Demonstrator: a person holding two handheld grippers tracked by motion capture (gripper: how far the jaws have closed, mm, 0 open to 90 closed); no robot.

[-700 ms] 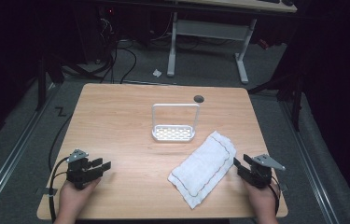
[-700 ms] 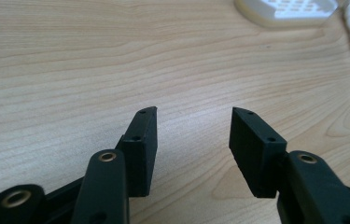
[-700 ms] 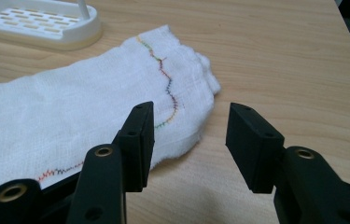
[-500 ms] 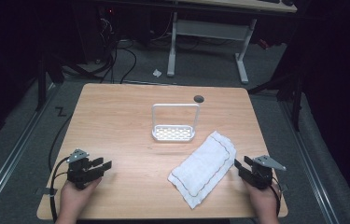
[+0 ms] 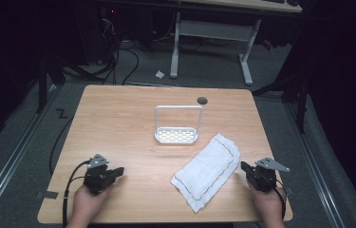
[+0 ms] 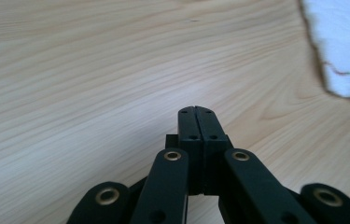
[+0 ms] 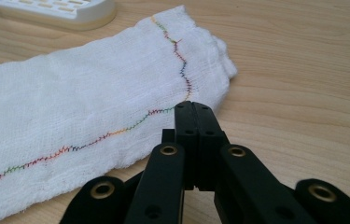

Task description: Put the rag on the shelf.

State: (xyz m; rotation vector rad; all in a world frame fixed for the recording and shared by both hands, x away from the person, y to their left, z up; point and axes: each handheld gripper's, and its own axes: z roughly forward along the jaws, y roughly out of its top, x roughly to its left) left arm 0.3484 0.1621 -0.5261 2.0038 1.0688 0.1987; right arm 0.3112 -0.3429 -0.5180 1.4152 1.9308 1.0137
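Folded white cloth (image 5: pixel 206 173) with a thin multicoloured zigzag stitch line lies flat on the wooden table (image 5: pixel 118 123), stretched diagonally, just ahead of and to the left of my right gripper (image 5: pixel 246 167). In the right gripper view the cloth (image 7: pixel 93 107) spreads away to the left of my jaws, and its near rounded end sits right past their tips; I cannot tell whether the tips touch the fabric. My right gripper (image 7: pixel 195 108) is fully closed, both black jaws pressed flat together with nothing between them. My right hand (image 5: pixel 267 202) holds it near the table's near right corner. My left gripper (image 5: pixel 117 171) is also fully closed and empty, held by my left hand (image 5: pixel 88 202) near the near left corner, well apart from the cloth. In the left gripper view my left gripper (image 6: pixel 196 111) points across bare wood grain, and a corner of the cloth (image 6: pixel 340 46) appears far ahead and to the right of it. Beyond the cloth, farther from both grippers and near the middle of the table, stands a small white tray (image 5: pixel 176 136) with a perforated base and a tall wire-like handle arching over it; its edge (image 7: pixel 56 10) shows past the cloth from my right gripper. A small dark round hole (image 5: pixel 202 100) sits in the tabletop beyond the tray.
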